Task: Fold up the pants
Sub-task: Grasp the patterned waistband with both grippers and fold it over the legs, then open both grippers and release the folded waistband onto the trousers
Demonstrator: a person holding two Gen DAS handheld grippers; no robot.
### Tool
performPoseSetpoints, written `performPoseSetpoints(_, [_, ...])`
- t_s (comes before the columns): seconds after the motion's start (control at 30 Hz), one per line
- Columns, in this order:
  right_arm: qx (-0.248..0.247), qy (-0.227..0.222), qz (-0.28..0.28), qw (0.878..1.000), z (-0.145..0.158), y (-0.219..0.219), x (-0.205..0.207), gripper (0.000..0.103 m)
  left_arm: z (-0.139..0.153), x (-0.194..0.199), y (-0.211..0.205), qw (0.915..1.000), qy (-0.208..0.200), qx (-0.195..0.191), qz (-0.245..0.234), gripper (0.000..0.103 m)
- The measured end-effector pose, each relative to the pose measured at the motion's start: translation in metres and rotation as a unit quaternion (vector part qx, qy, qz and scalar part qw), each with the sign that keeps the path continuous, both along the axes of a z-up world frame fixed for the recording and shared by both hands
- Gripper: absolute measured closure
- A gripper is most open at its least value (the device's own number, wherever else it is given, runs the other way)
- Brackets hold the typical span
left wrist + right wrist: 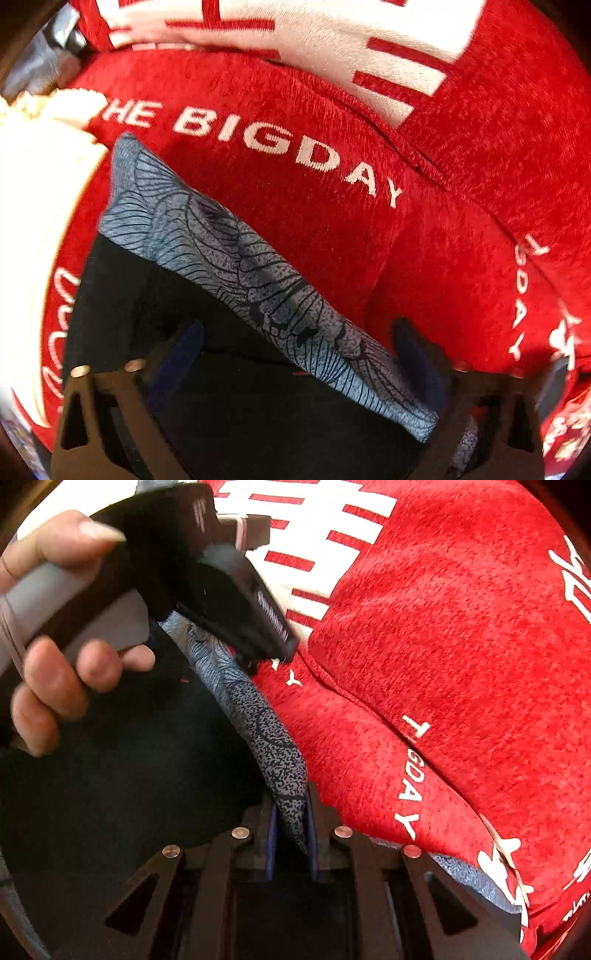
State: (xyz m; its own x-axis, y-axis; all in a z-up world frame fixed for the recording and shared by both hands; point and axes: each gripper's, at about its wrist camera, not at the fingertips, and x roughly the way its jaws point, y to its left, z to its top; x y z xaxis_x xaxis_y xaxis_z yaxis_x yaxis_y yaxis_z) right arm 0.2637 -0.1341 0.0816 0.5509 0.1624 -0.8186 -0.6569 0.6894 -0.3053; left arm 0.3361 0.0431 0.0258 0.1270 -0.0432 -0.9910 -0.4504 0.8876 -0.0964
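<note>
On the left, my left claw (295, 354) stands wide open, its two fingers spread either side of the pants' grey-blue line-printed waistband (236, 266) and gripping nothing. The black fabric pants (155, 295) lie flat on a red plush blanket with white "THE BIG DAY" lettering (424, 258); a cream ruffled cloth (40, 177) sits at the far left edge.

In the right wrist view, the person's left hand (55, 686) wraps the grey handle of the left claw, fingers curled beneath and thumb on top, the tool angled down toward the waistband (255, 716).

Further right, my right claw (290, 834) is nearly closed, pinching the waistband edge between its fingertips (271, 845). The pants (129, 775) spread dark to its left, the blanket (461, 646) to its right.

Step in hand, by my judgement: securing the waistband at two points before a fold. Next move calls for closing the left claw on the band, then lifting both ends evenly so the fabric does not twist.
</note>
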Motion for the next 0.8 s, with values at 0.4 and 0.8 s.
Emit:
performPoseSetpoints(0.4, [0.044,-0.046,-0.035,0.997,0.065,-0.019,-0.087,0.093,0.106,-0.145,0.011,0.9806,-0.173,-0.076,-0.052,0.076])
performPoseSetpoints(0.8, [-0.046,-0.047,-0.029,0.997,0.009,-0.001,-0.225,0.093,0.025,-0.278,0.024,0.9835,-0.112,-0.141,-0.020,0.075])
